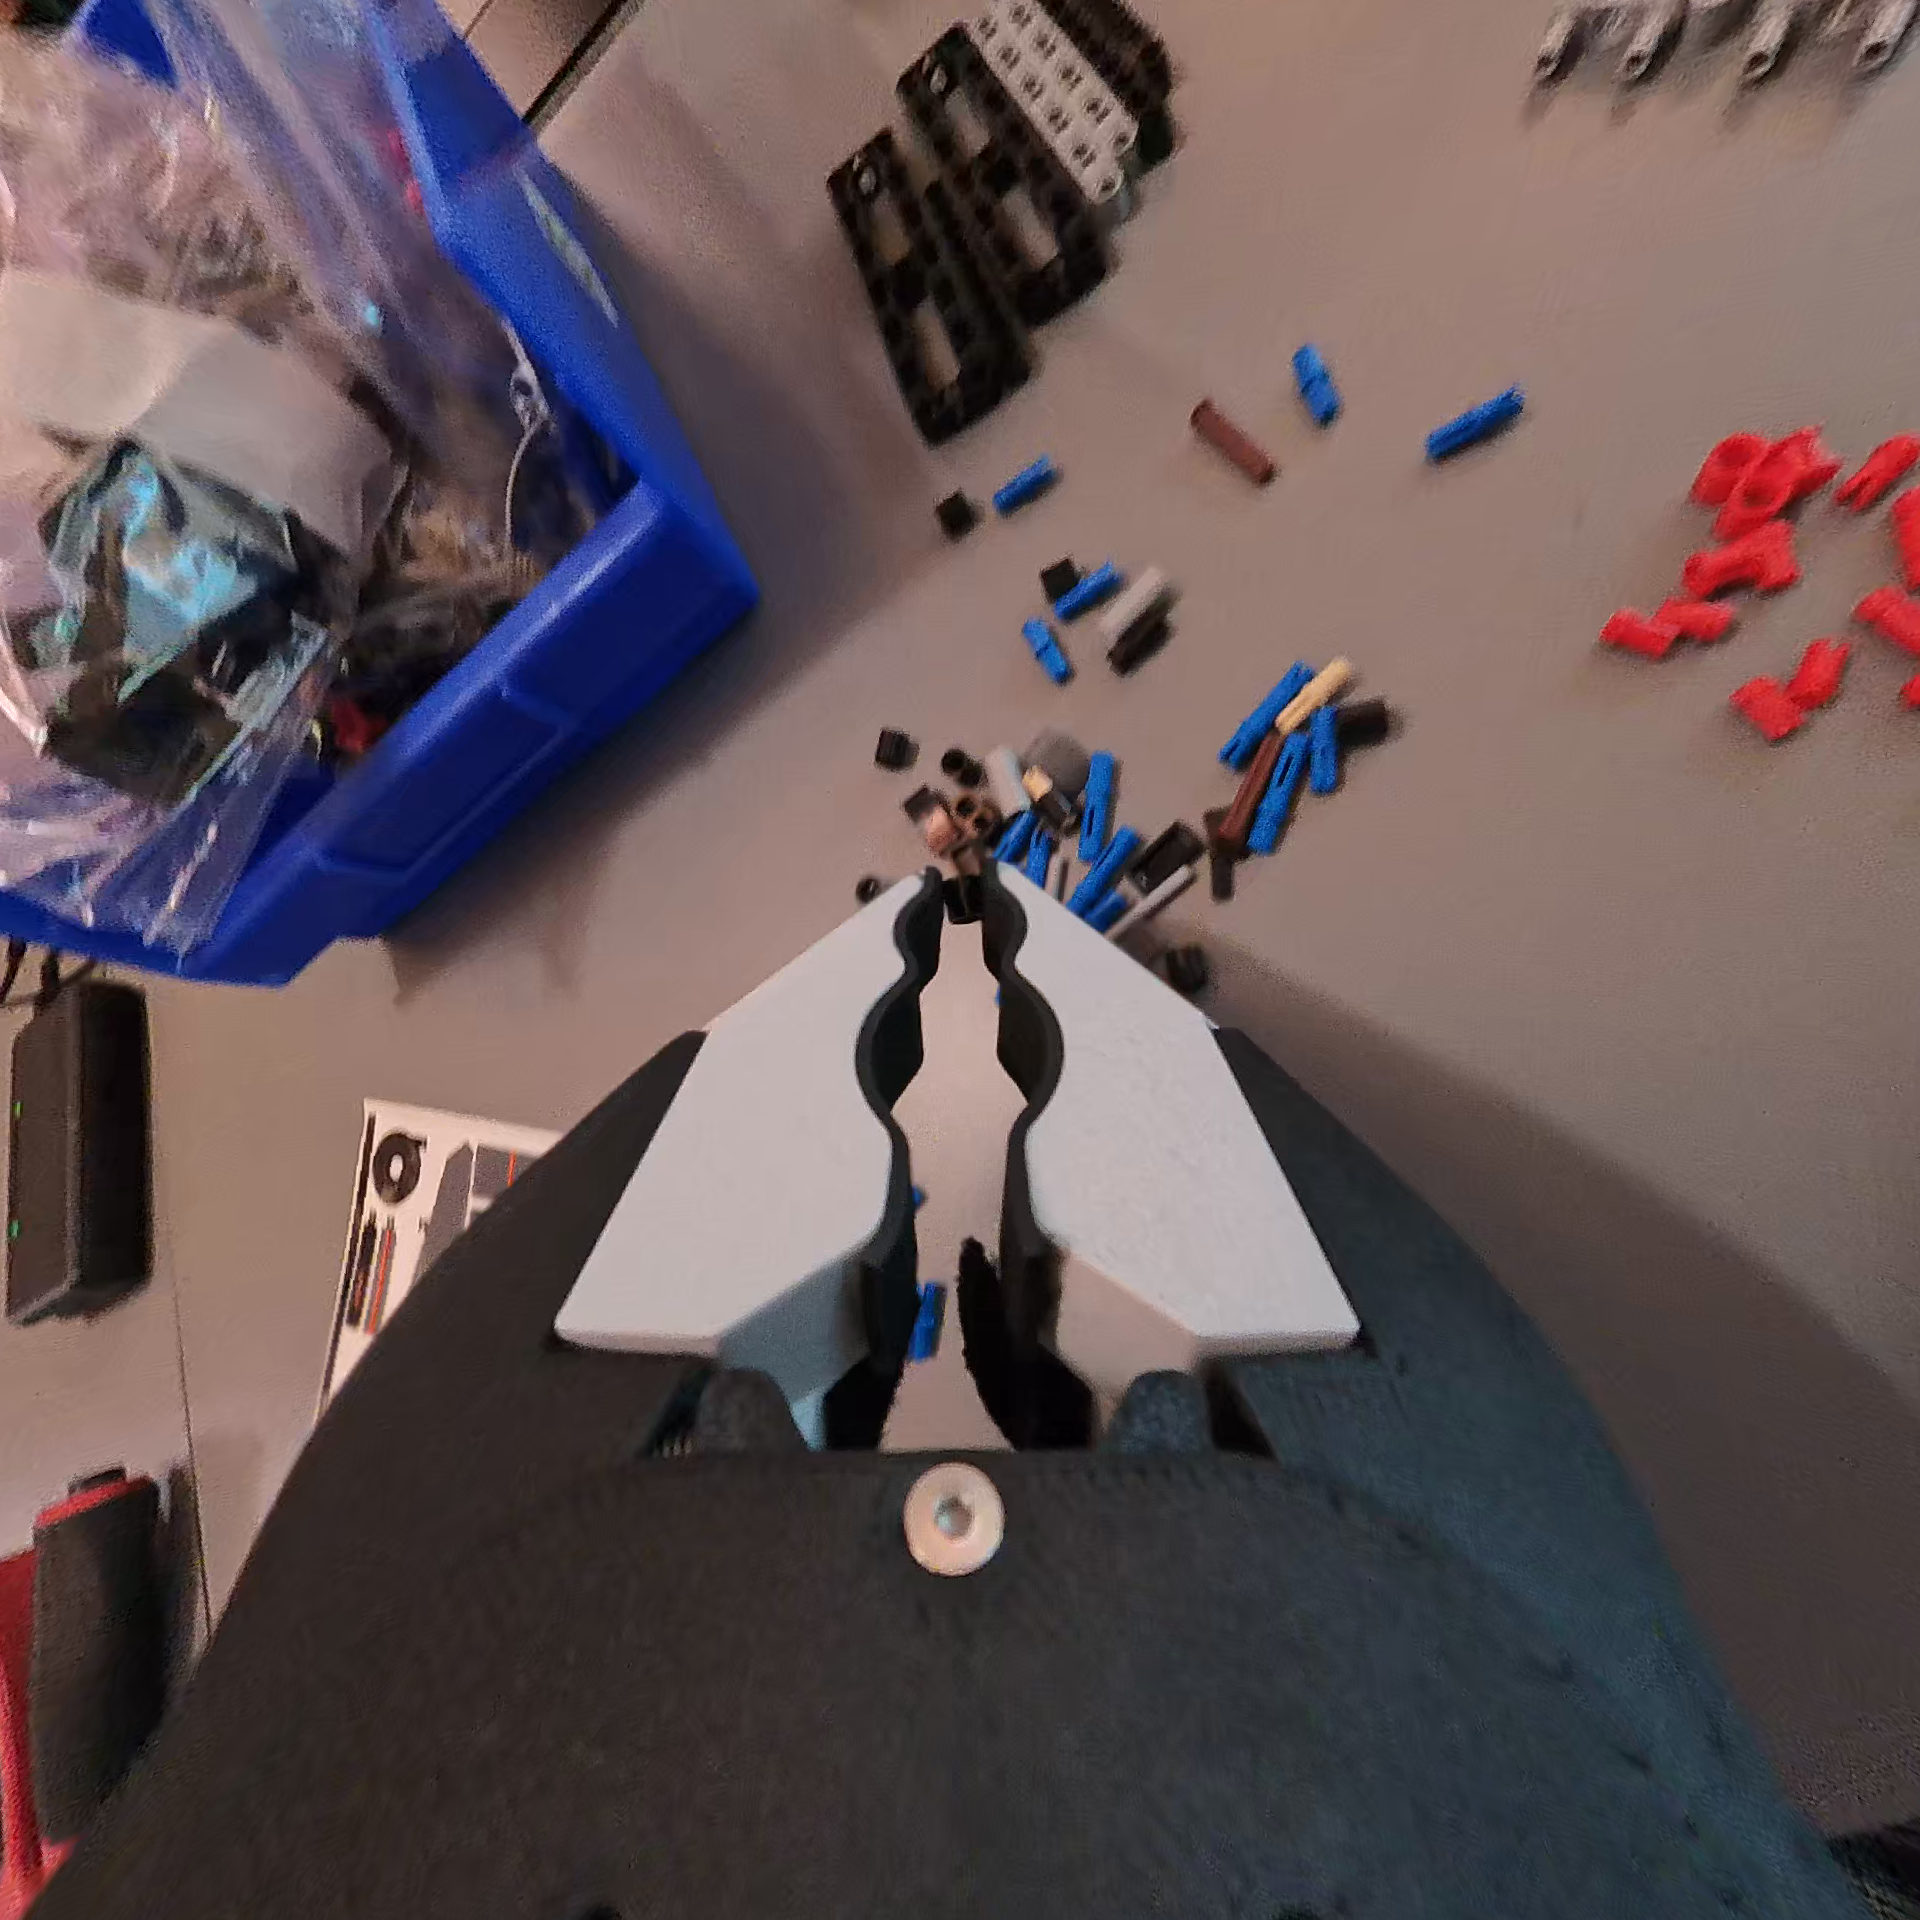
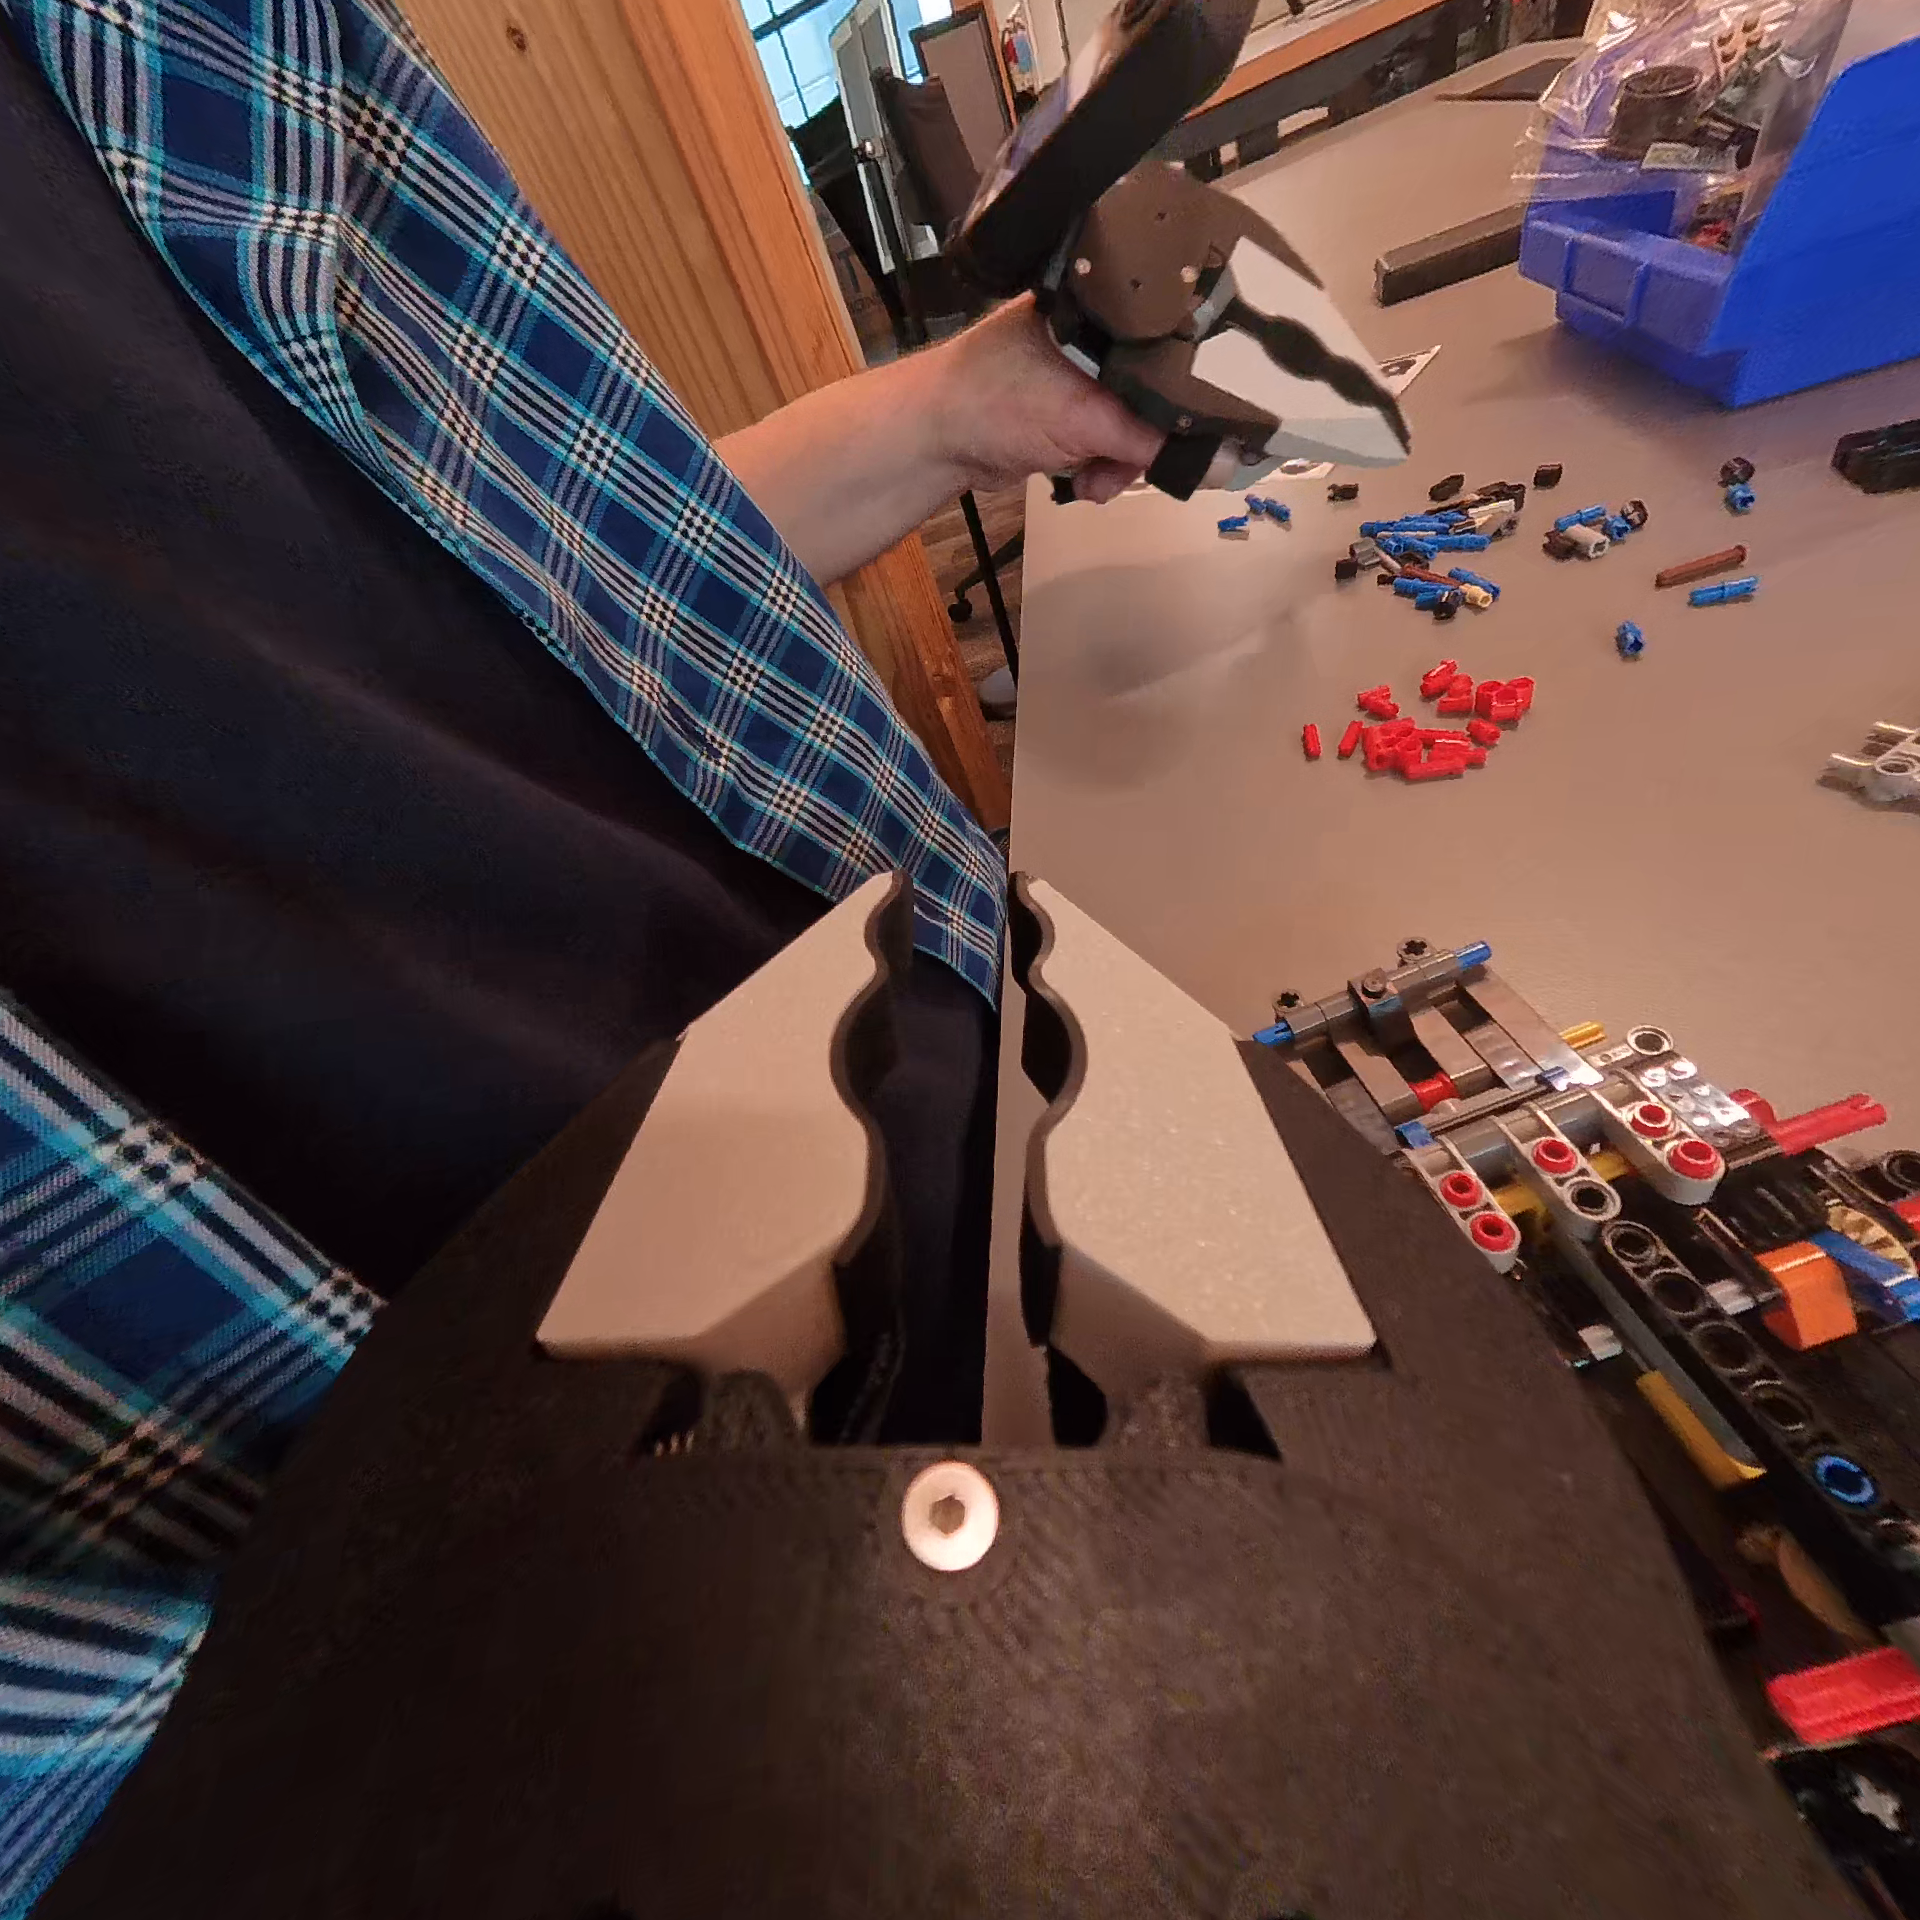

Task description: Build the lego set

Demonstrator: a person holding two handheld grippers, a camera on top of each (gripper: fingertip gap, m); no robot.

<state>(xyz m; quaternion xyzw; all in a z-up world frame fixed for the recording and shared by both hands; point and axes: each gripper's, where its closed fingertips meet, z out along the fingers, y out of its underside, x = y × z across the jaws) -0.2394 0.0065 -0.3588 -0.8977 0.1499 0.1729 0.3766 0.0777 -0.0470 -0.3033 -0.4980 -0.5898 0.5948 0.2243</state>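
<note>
In the left wrist view my left gripper [image 1: 961, 896] hangs above a loose pile of blue and black pins [image 1: 1091, 831], its jaws nearly closed on a small black piece [image 1: 962, 900] at the tips. In the right wrist view it [image 2: 1387, 436] is held in a hand well above the same pile [image 2: 1434, 551]. My right gripper [image 2: 958, 894] is open and empty at the table's near edge, pointing at a plaid shirt. The partly built model [image 2: 1558, 1195], with grey beams and red pins, lies just to its right.
A blue bin [image 1: 520, 727] with plastic bags stands left of the pile. Black frames [image 1: 966, 260] lie beyond the pile, red pieces [image 1: 1766, 582] to its right and grey connectors [image 1: 1714, 42] at the far right. A printed sheet [image 1: 416, 1195] and a black box [image 1: 78, 1143] lie near left.
</note>
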